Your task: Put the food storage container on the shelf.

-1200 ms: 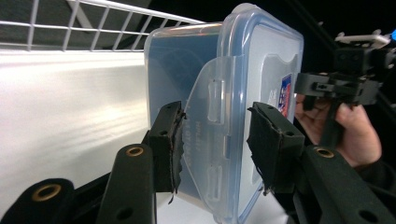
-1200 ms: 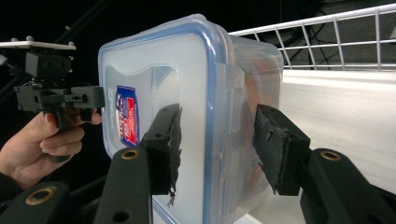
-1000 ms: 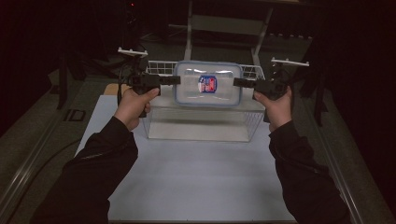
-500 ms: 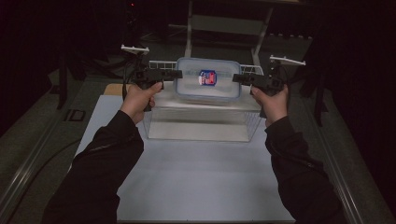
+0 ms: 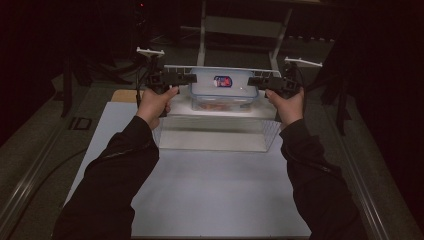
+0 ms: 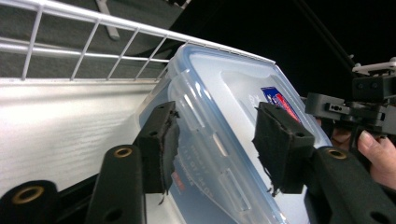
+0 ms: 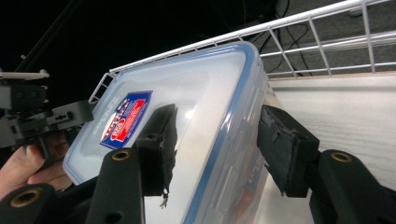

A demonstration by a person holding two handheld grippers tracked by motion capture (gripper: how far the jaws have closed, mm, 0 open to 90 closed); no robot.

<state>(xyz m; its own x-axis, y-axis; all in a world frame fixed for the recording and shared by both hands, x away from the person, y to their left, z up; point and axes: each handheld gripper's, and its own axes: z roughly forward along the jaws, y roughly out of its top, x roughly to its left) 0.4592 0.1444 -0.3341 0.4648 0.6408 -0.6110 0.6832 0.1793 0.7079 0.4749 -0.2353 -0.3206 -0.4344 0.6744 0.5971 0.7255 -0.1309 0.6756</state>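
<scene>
Container [image 5: 224, 88] with its clip lid hangs level over the wire basket [image 5: 270, 131] near its far edge, my left gripper [image 5: 186, 78] and right gripper [image 5: 256, 81] clamping opposite ends to share weight.

— What can't you make out?
— The print on the container's label [image 5: 222, 80] is too small, and its orange contents [image 5: 218, 105] blur behind the wall.
— Anything cut off?
— The container's lower corners, in both gripper views.
</scene>
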